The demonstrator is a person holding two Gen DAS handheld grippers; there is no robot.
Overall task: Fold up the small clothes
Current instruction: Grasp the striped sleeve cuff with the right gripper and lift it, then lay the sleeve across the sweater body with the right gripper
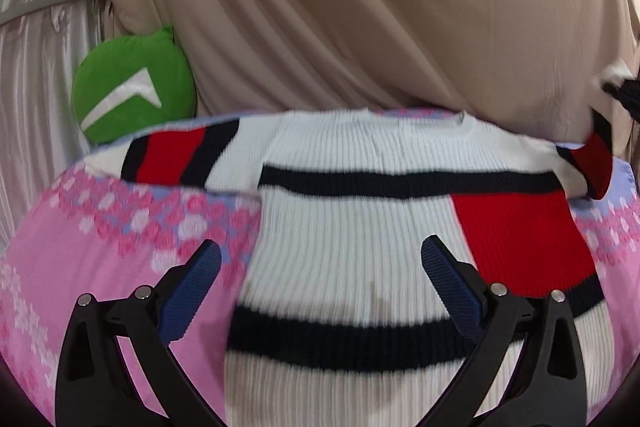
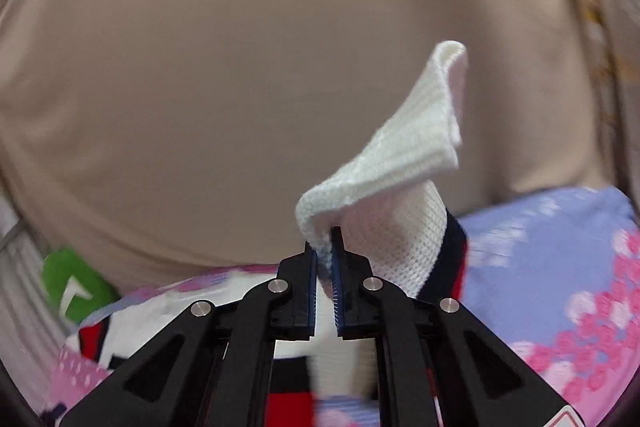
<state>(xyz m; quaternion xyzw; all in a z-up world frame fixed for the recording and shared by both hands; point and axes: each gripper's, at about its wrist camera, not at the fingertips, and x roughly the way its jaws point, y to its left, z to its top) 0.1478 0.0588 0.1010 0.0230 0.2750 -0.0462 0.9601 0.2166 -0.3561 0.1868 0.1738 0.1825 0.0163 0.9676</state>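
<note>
Knit sweater (image 1: 352, 227), white ribbed with navy bands and red blocks, lies spread face-up on the pink and lilac floral bedcover (image 1: 80, 259), neck toward the far edge, one sleeve stretched left, the other rising off the cover at far right. Left gripper (image 1: 320, 291) hangs over the sweater's lower body, jaws wide, nothing between the blue pads (image 1: 192, 291), not touching the knit as far as the view shows. Right gripper (image 2: 326, 267) has jaws nearly together, pinching the white cuff end (image 2: 400, 155) of the right sleeve; the cuff flops up and over beyond the tips. Risks, as judged: the pinch sits close to the cuff's edge, so loose knit could slide out mid-carry and the sleeve drop short of the body; pulling the sleeve across with nothing pinning the torso may drag the whole sweater and skew or bunch it on the soft cover; stretchy ribbing may spring back and undo the fold. Beige drape (image 1: 360, 7) behind could catch a high swing. Writing: none readable; green cushion (image 1: 132, 87) at far left carries only a white chevron mark, no letters.
</note>
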